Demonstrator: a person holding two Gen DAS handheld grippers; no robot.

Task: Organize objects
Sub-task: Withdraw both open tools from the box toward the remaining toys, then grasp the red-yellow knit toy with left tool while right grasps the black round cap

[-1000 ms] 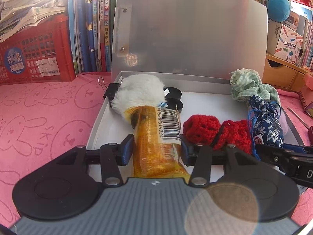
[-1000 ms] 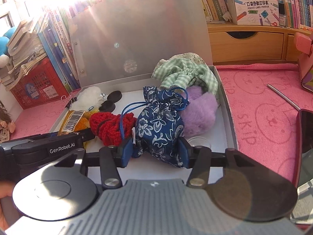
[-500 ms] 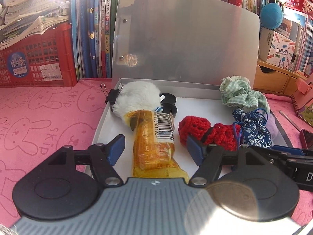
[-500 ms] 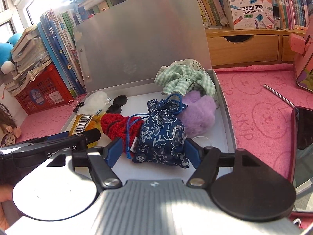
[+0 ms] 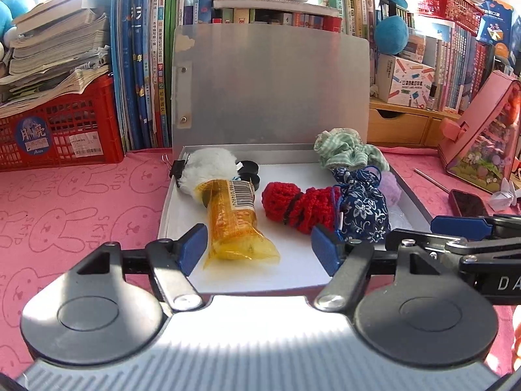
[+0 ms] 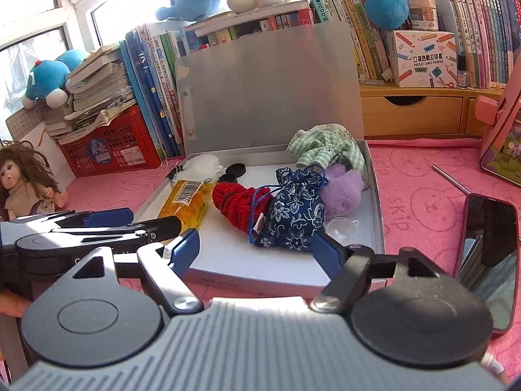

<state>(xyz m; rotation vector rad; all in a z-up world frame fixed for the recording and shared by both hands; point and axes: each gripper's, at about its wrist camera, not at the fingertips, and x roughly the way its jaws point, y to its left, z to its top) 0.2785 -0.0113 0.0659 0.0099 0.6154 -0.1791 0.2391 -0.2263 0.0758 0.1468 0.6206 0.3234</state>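
Observation:
An open grey box [image 5: 164,202] with an upright lid [image 5: 270,88] lies on the pink mat. Inside it are a yellow packet [image 5: 234,224], a red crochet piece [image 5: 293,205], a blue floral pouch [image 5: 361,205], a green checked cloth [image 5: 348,150], a purple pompom [image 6: 342,189] and a white pompom [image 5: 208,169]. My left gripper [image 5: 259,247] hangs open over the box's near edge, its pads clear of the yellow packet. My right gripper [image 6: 256,249] is opening behind the blue pouch [image 6: 293,215], with nothing pressed between its pads.
Two black discs [image 5: 249,166] and a binder clip [image 5: 177,167] lie by the white pompom. A red crate [image 5: 62,130] and books stand behind on the left. On the right are wooden drawers [image 6: 410,114], a dark phone [image 6: 488,260], a metal rod [image 6: 451,179] and a pink stand [image 5: 482,137]. A doll [image 6: 26,189] sits far left.
The left jaws let go of the yellow packet and the right jaws let go of the blue pouch. Both grippers widened and drew back and up from the box.

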